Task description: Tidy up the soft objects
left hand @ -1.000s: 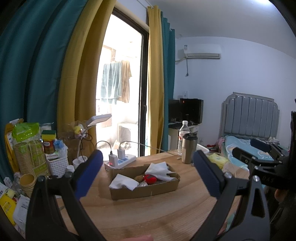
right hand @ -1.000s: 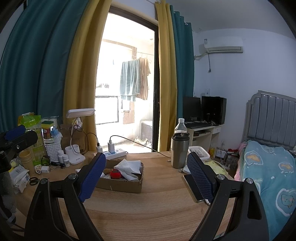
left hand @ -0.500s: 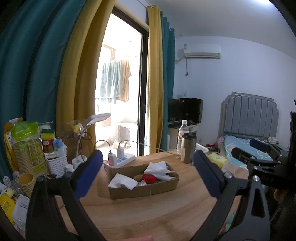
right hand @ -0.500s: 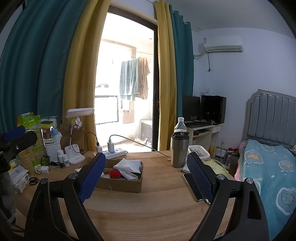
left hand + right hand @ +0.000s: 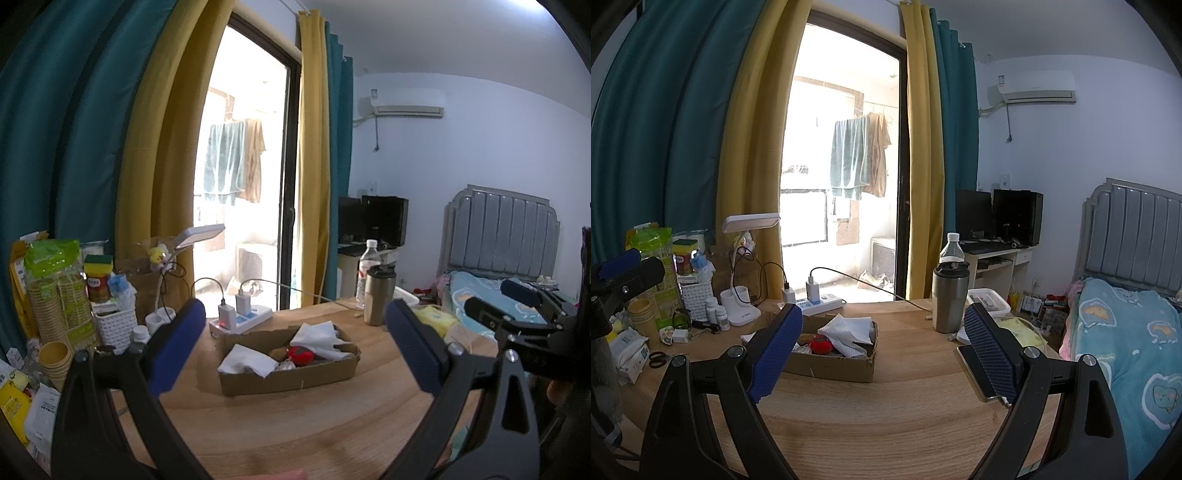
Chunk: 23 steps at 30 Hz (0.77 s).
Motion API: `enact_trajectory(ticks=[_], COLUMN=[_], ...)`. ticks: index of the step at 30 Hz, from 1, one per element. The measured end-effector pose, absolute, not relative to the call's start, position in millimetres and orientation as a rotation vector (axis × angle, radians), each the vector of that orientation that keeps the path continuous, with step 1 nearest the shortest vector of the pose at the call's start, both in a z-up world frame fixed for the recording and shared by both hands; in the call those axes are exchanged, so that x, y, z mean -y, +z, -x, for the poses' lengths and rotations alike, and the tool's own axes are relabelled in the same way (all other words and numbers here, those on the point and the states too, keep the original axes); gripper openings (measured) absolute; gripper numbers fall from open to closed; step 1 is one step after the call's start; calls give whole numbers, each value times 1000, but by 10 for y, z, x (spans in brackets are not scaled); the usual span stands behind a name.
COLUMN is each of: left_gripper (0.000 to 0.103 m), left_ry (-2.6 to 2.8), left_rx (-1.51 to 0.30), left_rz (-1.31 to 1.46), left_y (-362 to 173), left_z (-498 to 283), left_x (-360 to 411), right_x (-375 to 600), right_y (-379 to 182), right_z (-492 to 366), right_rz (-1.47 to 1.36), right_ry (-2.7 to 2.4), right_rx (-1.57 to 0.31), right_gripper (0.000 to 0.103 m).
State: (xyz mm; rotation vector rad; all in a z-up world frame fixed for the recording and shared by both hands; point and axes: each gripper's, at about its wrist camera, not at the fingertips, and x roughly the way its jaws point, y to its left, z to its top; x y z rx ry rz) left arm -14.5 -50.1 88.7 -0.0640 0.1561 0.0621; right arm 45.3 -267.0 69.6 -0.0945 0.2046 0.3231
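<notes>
Two grippers, no change from the earlier frames: left gripper and right gripper both hover with jaws spread wide, empty. Cardboard box sits mid-frame on the wooden table, white cloths and red soft toy inside.

Wooden table, cardboard box, steel tumbler, power strip

Steel tumbler and water bottle centre-right on worktop, desk lamp and power strip left of centre, phone lower right, bed far right
</notes>
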Motion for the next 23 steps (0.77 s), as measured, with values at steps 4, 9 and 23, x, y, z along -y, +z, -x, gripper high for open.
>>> enact_trajectory(ticks=[4,9,23], left_gripper=[99,99,99], left_ry=[58,55,106], left_rx=[-158,-159,-223], left_rz=[64,62,22], left_y=[887,885,718], left_z=[138,133,-86], left_x=[503,512,480], right_x=[2669,2665,2649], right_y=[695,687,456], right_z=[-448,-454,-684], right_rz=[94,95,101], right_ry=[322,322,345], right_rx=[-205,-207,-264], right_gripper=[91,91,91])
